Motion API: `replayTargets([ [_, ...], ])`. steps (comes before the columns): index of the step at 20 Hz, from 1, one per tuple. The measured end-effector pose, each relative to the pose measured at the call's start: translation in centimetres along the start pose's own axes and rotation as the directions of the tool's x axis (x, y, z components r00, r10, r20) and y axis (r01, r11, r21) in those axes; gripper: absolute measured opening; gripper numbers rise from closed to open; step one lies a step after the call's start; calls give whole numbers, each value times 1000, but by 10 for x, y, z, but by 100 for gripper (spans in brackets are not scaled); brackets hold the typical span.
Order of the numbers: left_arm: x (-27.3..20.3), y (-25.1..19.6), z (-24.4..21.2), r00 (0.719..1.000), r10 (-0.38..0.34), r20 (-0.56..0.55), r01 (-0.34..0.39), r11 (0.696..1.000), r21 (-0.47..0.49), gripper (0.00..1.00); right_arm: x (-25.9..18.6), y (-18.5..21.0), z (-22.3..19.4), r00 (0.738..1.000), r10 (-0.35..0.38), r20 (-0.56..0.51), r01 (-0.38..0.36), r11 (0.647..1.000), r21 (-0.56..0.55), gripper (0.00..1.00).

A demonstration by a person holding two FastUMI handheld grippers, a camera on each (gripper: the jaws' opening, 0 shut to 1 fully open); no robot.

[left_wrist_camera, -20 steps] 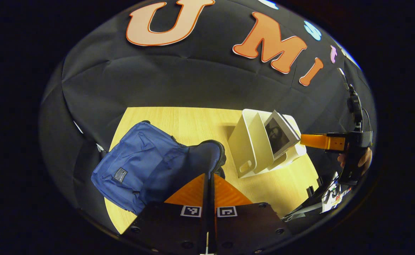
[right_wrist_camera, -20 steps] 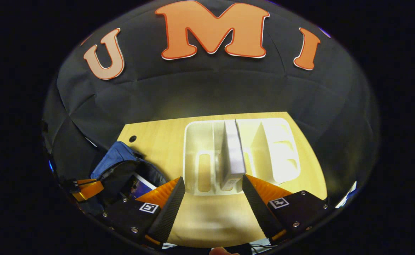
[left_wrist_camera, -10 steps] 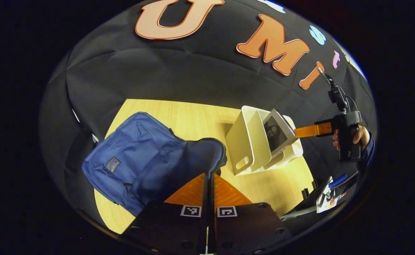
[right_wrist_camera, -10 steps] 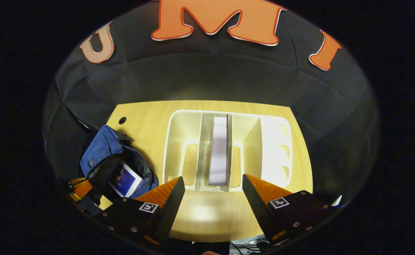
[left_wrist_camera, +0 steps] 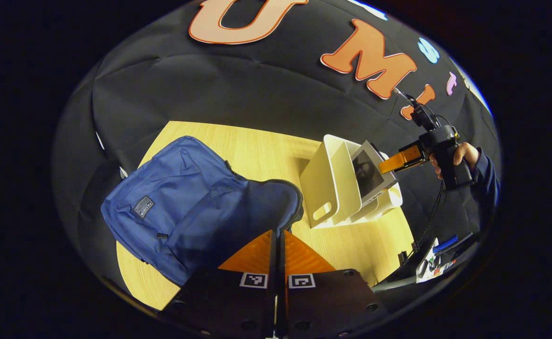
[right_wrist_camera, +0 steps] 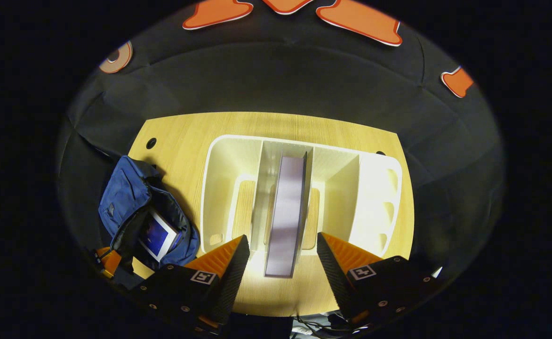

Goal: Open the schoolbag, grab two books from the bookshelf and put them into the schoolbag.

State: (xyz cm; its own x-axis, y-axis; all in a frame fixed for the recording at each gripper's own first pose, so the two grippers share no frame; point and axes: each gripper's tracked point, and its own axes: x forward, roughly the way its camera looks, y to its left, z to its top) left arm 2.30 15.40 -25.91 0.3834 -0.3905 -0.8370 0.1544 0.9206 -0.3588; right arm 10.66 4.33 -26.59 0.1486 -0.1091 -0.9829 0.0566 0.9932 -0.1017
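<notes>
Above bookshelf (right_wrist_camera: 374, 197), right gripper (right_wrist_camera: 280, 249) now higher.

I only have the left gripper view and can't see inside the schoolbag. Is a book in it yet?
Observer: Yes, one blue-covered book lies inside the open schoolbag.
Operator: Is the right hand-held gripper open?
Observer: Open, its fingers either side of the second book at its near end, not touching.
Operator: Where in the bookshelf is it?
Observer: On edge between two dividers near the middle.
</notes>
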Motion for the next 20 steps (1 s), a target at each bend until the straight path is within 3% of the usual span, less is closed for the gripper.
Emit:
replayTargets([
  [2, 0, 0, -2, 1000, -2, 0, 2, 1000, -13, 2, 8, -2, -2, 999, -16, -34, 17, 1000, 21, 76],
  [3, 0, 0, -3, 1000, -3, 0, 3, 1000, -16, 2, 12, -5, -1, 999, -25, -44, 26, 999, 24, 60],
  [4, 0, 0, -3, 1000, -2, -1, 2, 1000, -19, 2, 14, -6, 0, 998, -26, -51, 28, 999, 36, 56],
  [5, 0, 0, -4, 1000, -2, -1, 2, 1000, -19, 2, 16, -4, 1, 998, -15, -57, 18, 998, 55, 38],
  [13, 4, -1, -3, 1000, 1, -11, -1, 1000, -18, 2, -19, -8, 2, 998, 50, -43, -46, 996, 74, 29],
  [20, 4, -6, 6, 1000, 14, -10, -14, 1000, 6, 2, -104, -30, 13, 981, 155, 116, -171, 974, 149, 28],
])
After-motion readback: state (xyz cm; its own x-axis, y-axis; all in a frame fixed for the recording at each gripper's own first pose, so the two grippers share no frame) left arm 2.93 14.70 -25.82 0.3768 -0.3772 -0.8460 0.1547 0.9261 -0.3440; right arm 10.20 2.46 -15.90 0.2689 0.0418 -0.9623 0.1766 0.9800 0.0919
